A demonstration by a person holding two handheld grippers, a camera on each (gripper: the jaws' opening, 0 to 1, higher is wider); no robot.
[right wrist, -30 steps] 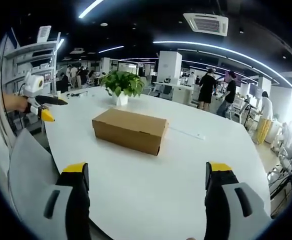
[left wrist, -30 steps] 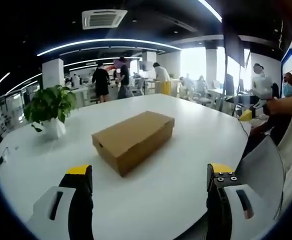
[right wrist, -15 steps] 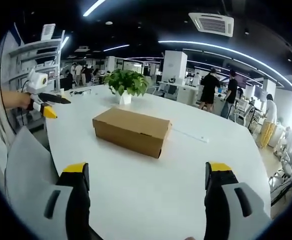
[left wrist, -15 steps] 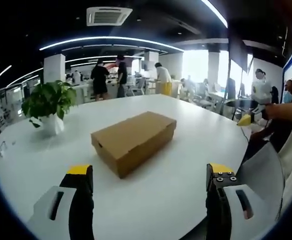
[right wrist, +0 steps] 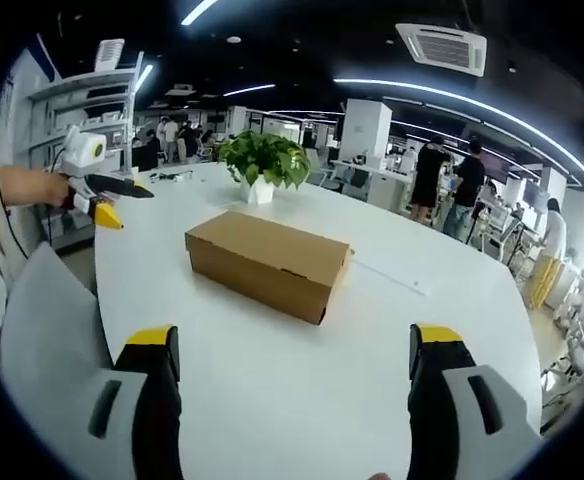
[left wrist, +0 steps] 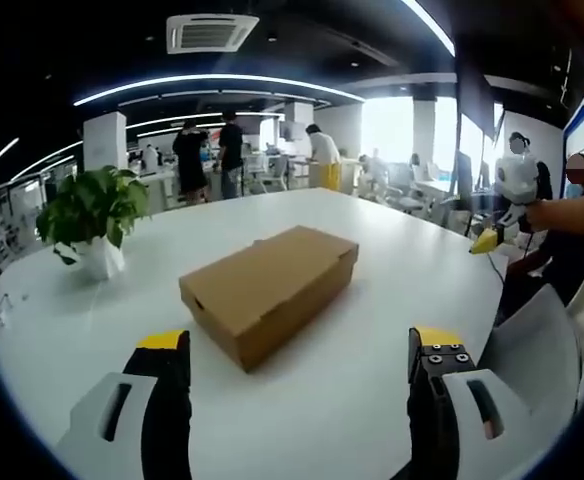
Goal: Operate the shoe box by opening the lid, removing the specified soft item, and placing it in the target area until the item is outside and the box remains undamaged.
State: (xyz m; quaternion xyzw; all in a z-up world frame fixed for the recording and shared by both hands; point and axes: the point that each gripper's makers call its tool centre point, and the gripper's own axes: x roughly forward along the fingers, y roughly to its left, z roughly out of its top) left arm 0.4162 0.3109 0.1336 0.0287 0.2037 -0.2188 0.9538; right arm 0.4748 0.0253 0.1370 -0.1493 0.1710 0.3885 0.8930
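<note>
At the bottom of the left gripper view, the left tool (left wrist: 287, 345) holds its two yellow-tipped jaws wide apart over bare white worktop (left wrist: 372, 330), gripping nothing. The right tool (right wrist: 287, 340) stands the same way in the right gripper view, jaws spread wide and empty above the same white surface.

Beyond the jaws, well apart from both tools, the shoe box (left wrist: 269, 290) sits flat on the worktop with its lid closed. It is plain brown cardboard. In the left gripper view it lies at a slant, one short end turned toward the camera; in the right gripper view the shoe box (right wrist: 269, 264) shows a long side with a small notch near its lower edge.

Further back on the worktop stands a potted plant (left wrist: 90, 215) in a white pot, left of the box in the left gripper view and behind it in the right gripper view.

The room is a large open office with a dark ceiling, curved light strips and a ceiling air vent (left wrist: 210, 32). People (left wrist: 204, 155) stand among desks in the distance, and bright windows (left wrist: 412, 125) light the far side.

The right gripper view alone shows a shelf unit (right wrist: 87, 120) at the left and a thin white strip (right wrist: 390, 278) lying on the worktop past the box.
</note>
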